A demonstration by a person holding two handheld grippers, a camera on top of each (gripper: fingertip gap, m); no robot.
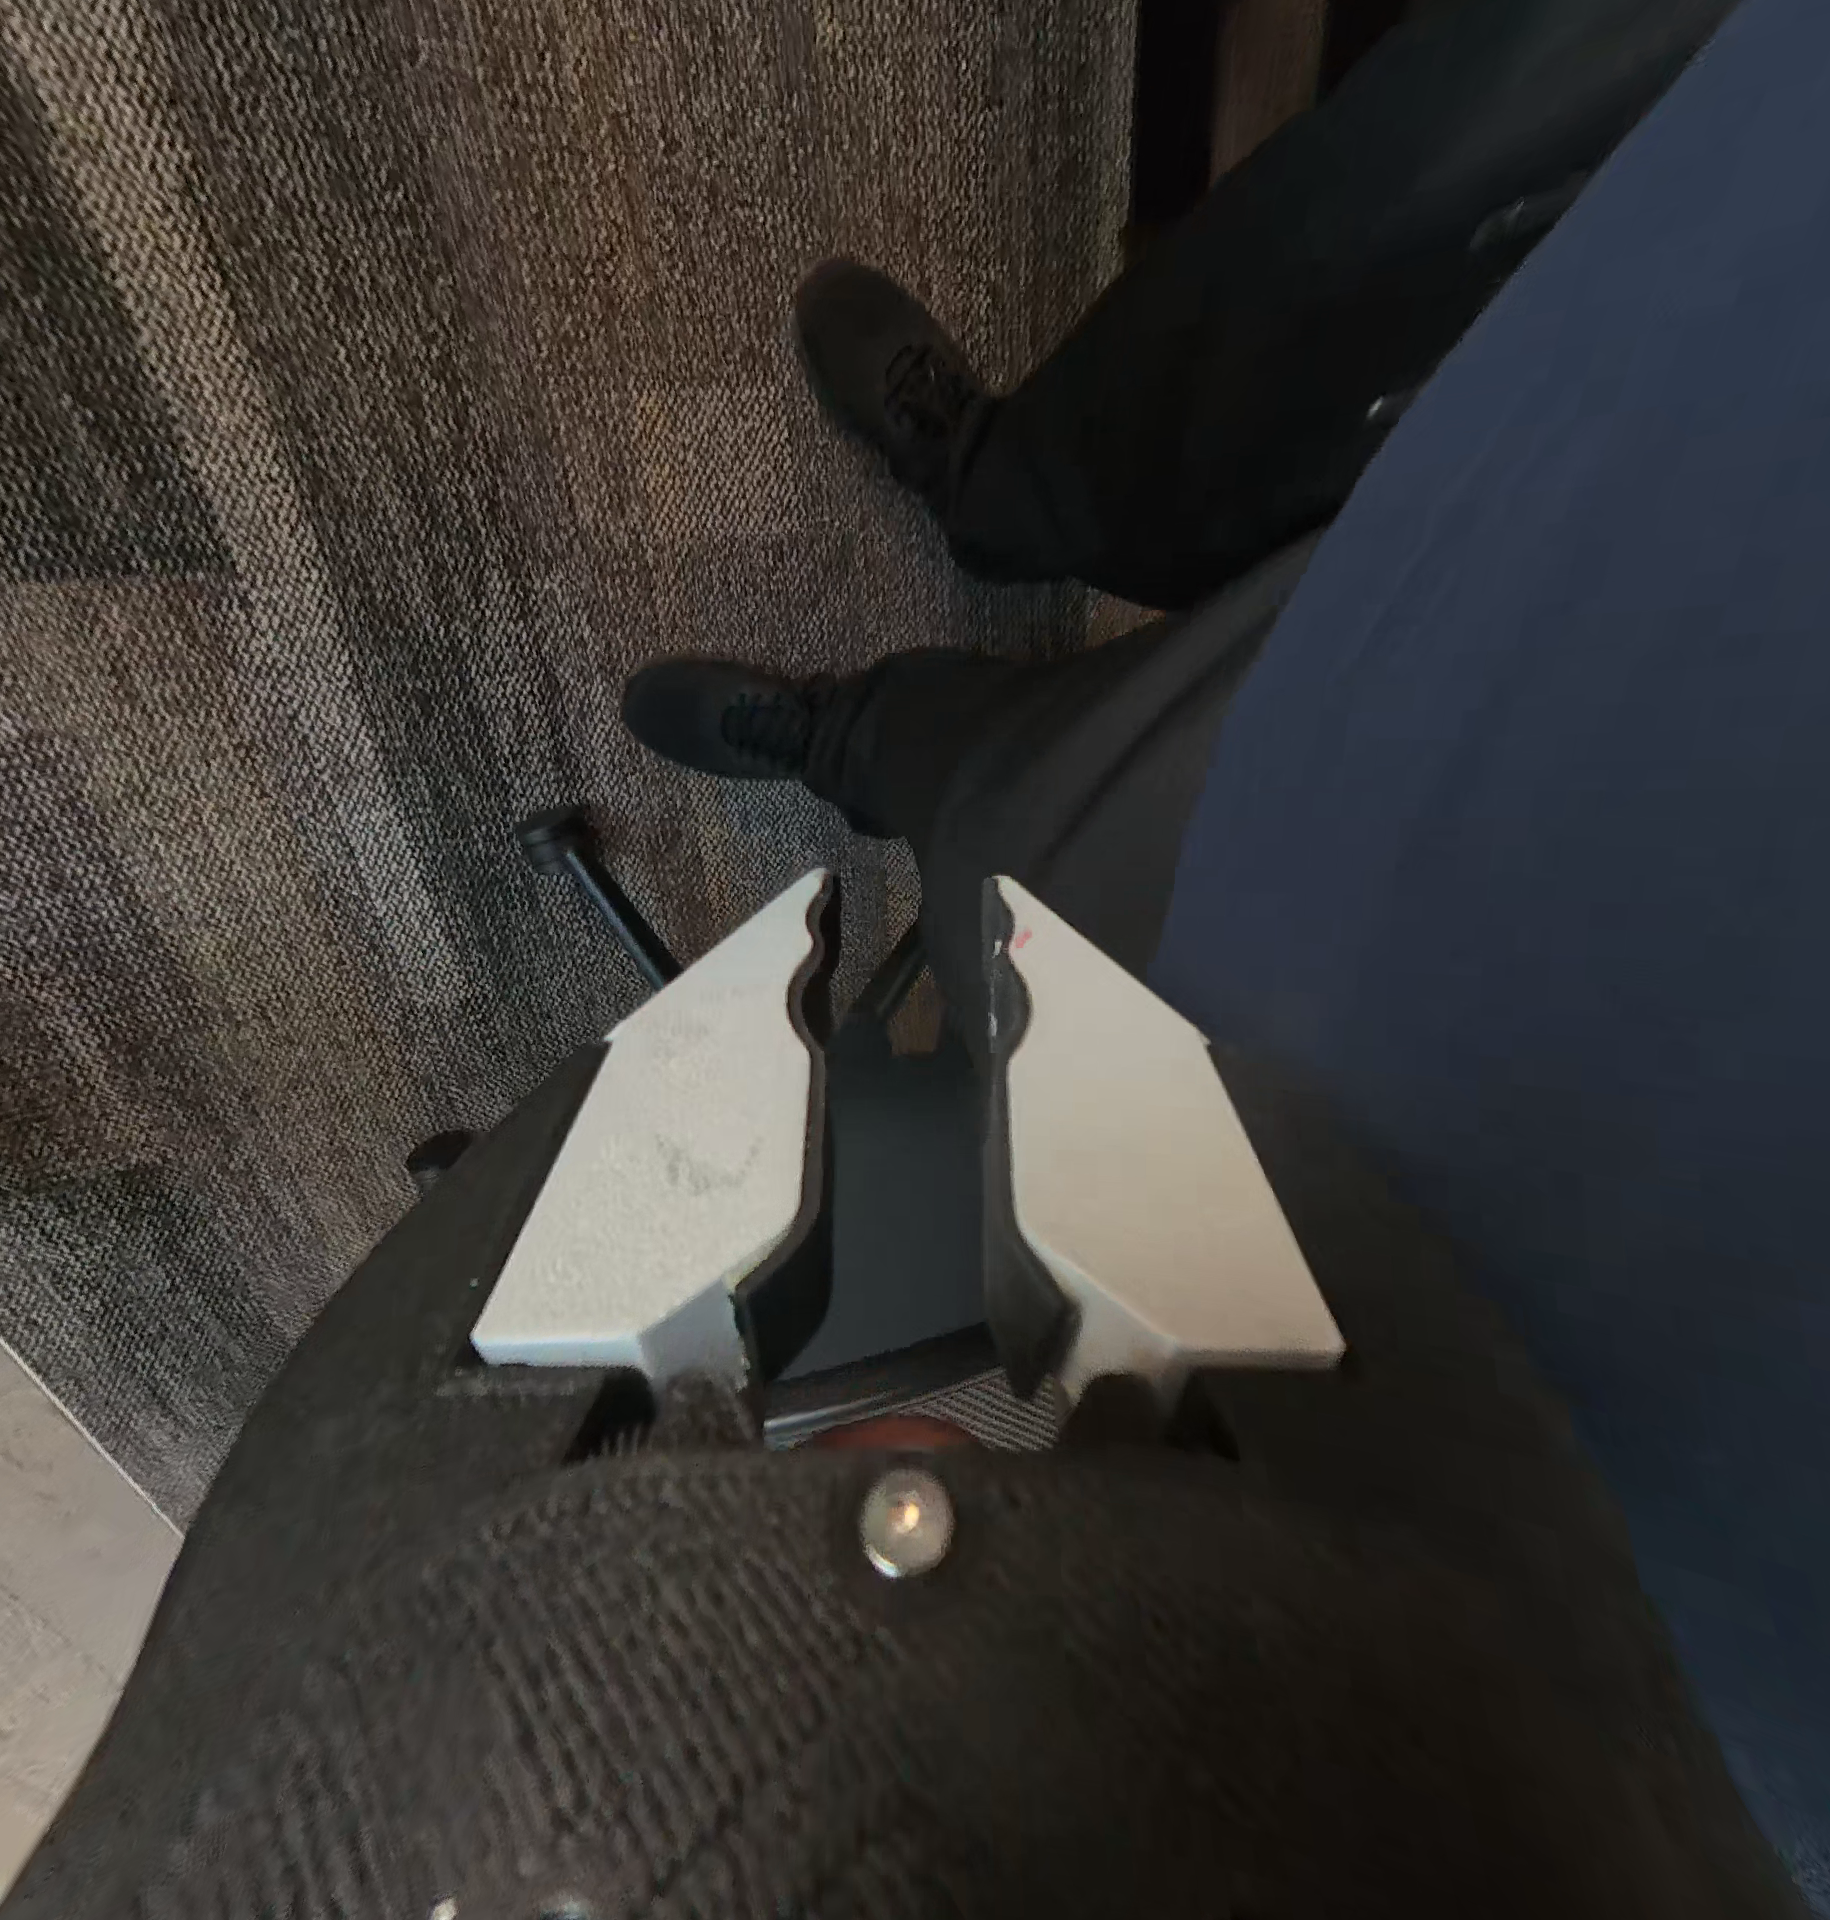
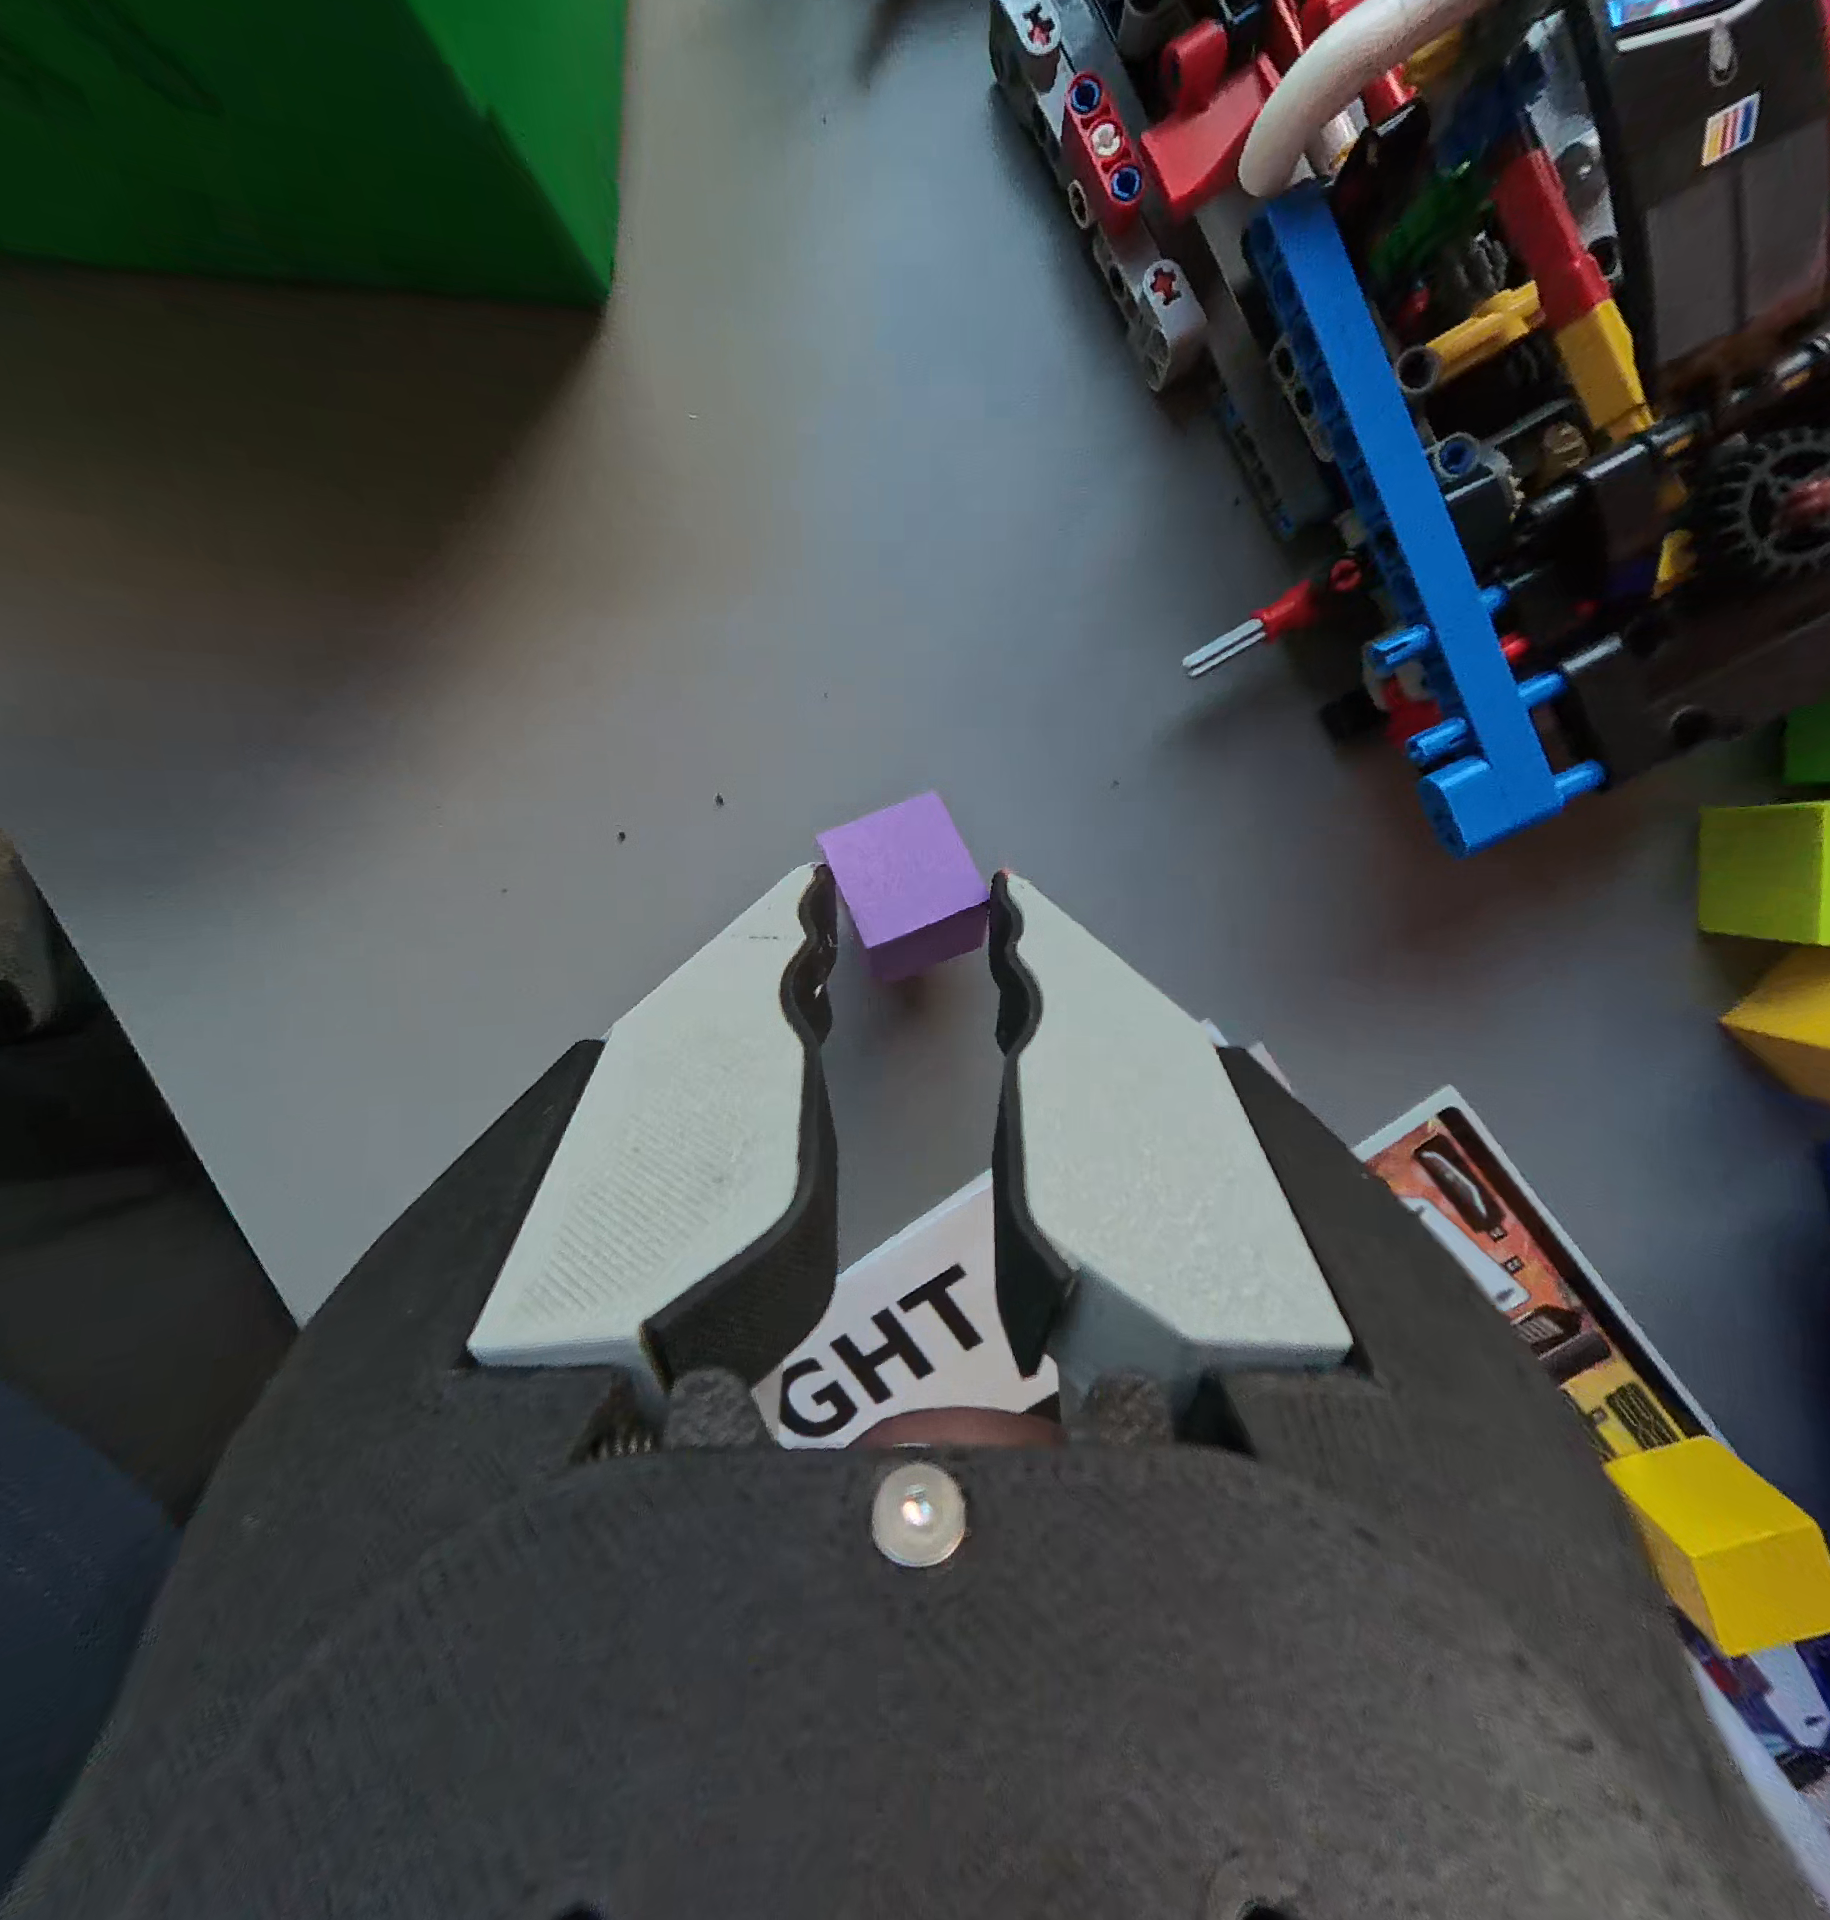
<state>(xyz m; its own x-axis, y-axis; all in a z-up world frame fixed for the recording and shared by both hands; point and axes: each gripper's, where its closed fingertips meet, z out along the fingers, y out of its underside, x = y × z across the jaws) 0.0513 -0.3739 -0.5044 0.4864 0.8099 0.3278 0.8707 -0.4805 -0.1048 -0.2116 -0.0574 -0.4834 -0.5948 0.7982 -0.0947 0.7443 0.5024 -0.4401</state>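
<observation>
The grey tabletop (image 2: pixel 786 520) fills most of the right wrist view, with a green box (image 2: pixel 267 135) at its far left corner. On the right stands a large model built of toy bricks (image 2: pixel 1513 364), with a long blue beam along its near side. Beside it lie green (image 2: pixel 1784 873) and yellow blocks (image 2: pixel 1721 1538), the nearer yellow one resting on a printed booklet (image 2: pixel 1493 1247). The right gripper (image 2: pixel 906 883) grasps a small purple cube (image 2: pixel 903 883) at its very tips; both black pads press against the cube's sides, and the cube sits turned slightly between them, over the bare table.

The left gripper (image 1: pixel 911 894) points down over a speckled carpet (image 1: pixel 371 416), its fingers parted and bare. Beyond them are a person's dark trouser legs (image 1: pixel 1150 416) and two black shoes (image 1: pixel 724 717).
</observation>
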